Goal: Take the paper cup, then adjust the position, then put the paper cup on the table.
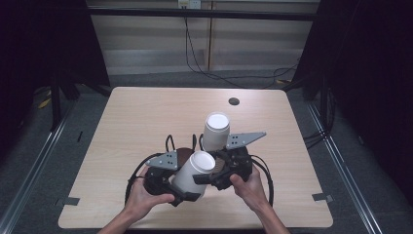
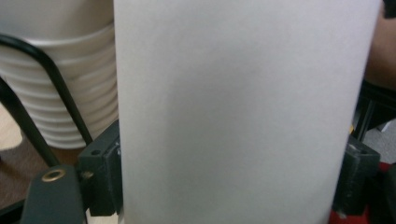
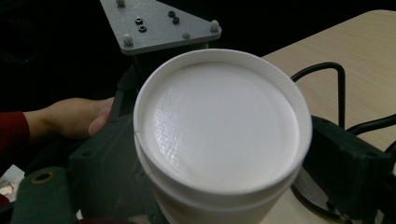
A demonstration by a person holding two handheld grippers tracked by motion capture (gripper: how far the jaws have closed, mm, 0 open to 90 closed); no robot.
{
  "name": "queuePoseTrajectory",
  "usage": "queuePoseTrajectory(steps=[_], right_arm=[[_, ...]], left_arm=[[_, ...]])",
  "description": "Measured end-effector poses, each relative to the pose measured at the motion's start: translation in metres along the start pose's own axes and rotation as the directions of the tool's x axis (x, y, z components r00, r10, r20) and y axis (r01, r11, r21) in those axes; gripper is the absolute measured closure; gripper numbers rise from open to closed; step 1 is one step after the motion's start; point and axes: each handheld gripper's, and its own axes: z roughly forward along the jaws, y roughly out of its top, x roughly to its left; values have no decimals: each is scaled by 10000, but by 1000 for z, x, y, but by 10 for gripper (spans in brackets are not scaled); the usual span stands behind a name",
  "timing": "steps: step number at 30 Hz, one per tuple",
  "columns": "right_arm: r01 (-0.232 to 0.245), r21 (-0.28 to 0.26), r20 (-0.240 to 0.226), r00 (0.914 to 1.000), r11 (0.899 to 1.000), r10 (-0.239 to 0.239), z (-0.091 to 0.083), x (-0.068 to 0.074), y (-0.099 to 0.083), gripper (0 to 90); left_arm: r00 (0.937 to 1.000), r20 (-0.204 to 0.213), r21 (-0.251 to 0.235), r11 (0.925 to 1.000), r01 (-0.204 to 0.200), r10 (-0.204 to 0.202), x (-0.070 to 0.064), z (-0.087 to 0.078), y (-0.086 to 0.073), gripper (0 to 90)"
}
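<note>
Above the near middle of the table (image 1: 146,112), the left gripper (image 1: 187,192) clamps one white cup (image 1: 195,173) and the right gripper (image 1: 219,163) clamps another white cup (image 1: 215,130); squeezing harder could crush either thin wall.

You are working in a lab-like recording bay: a lone wooden table (image 1: 146,117), black curtains (image 1: 375,73), floor rails (image 1: 39,161) and loose cables (image 1: 219,73).

Both forearms enter from the near edge and converge at centre; left hand (image 1: 146,195) grips the left hand-held gripper (image 1: 187,183), jaws clamped on a load; right hand (image 1: 249,185) grips the right hand-held gripper (image 1: 214,151), jaws likewise clamped.
</note>
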Motion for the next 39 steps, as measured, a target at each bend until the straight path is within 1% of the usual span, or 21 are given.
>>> queuePoseTrajectory(steps=[3, 6, 9, 11, 13, 15, 17, 18, 19, 20, 21, 22, 25, 27, 29, 30, 33, 35, 36, 37, 39], right_arm=[[-17, -38, -211, 9998, 10000, 16, -1, -1, 0, 138], [45, 125, -54, 10000, 9999, -44, -1, -1, 0, 143], [121, 417, 106, 9999, 9991, -126, -1, -2, -2, 143], [183, 479, 38, 9998, 9987, -185, -4, -2, -2, 142], [232, 511, 9, 9997, 9984, -233, -5, -2, -1, 142], [263, 652, 6, 9997, 9975, -264, -8, -1, -1, 142], [248, 1044, -13, 9997, 9942, -248, -11, -3, 1, 142], [248, 1044, -13, 9997, 9942, -248, -11, -3, 1, 142], [298, 1076, 97, 9995, 9937, -310, -13, -3, 0, 142], [298, 1076, 97, 9995, 9937, -310, -13, -3, 0, 142], [316, 1132, 180, 9993, 9931, -339, -15, -4, 0, 142], [316, 1132, 180, 9993, 9931, -339, -15, -4, 0, 142], [317, 1405, 335, 9988, 9896, -367, -15, -6, -1, 142], [204, 1672, -38, 9998, 9857, -201, -12, -8, -4, 143], [153, 1826, 97, 9998, 9831, -174, -9, -9, -6, 141], [195, 1935, 170, 9996, 9809, -232, -8, -9, -7, 141], [244, 2229, 434, 9984, 9745, -349, -5, -10, -8, 141], [471, 2581, 803, 9943, 9650, -700, -4, -7, -7, 141], [540, 2597, 847, 9933, 9642, -785, -4, -7, -8, 141], [572, 2602, 789, 9936, 9639, -803, -3, -7, -8, 141], [712, 2877, 589, 9940, 9551, -918, -2, -8, -8, 142]], left_arm=[[9997, -168, 288, 9995, 162, -157, 4, -4, -2, 184], [9997, -34, 539, 9983, 227, -226, 7, -6, -2, 184], [9995, -204, 828, 9962, 266, -249, 9, -9, -1, 185], [9991, -312, 995, 9946, 305, -275, 11, -11, -2, 187], [9990, -364, 1083, 9937, 287, -249, 12, -12, -2, 187], [9979, -623, 1087, 9938, 236, -169, 12, -13, -2, 188], [9987, -510, 1298, 9914, 156, -90, 13, -13, -1, 188], [9986, -532, 1408, 9900, 83, -8, 13, -13, 0, 188], [9989, -451, 1803, 9836, -56, 139, 13, -13, 1, 188], [9989, -451, 1803, 9836, -56, 139, 13, -13, 1, 188], [9985, -516, 2052, 9787, -86, 196, 13, -11, 1, 188], [9985, -516, 2052, 9787, -86, 196, 13, -11, 1, 188], [9973, -607, 2474, 9686, -248, 410, 13, -7, 0, 187], [9967, -670, 2726, 9618, -259, 458, 13, -6, -1, 181], [9965, -678, 2894, 9568, -277, 493, 14, -6, 0, 181], [9963, -708, 2910, 9564, -260, 486, 14, -6, 1, 181], [9946, -758, 3263, 9443, -423, 707, 14, -8, 3, 181], [9954, -688, 3291, 9434, -411, 673, 15, -9, 3, 181], [9955, -671, 3319, 9424, -412, 672, 16, -9, 3, 182], [9957, -631, 3439, 9381, -414, 671, 16, -9, 3, 182], [9948, -656, 3634, 9304, -490, 780, 16, -8, 2, 184]])
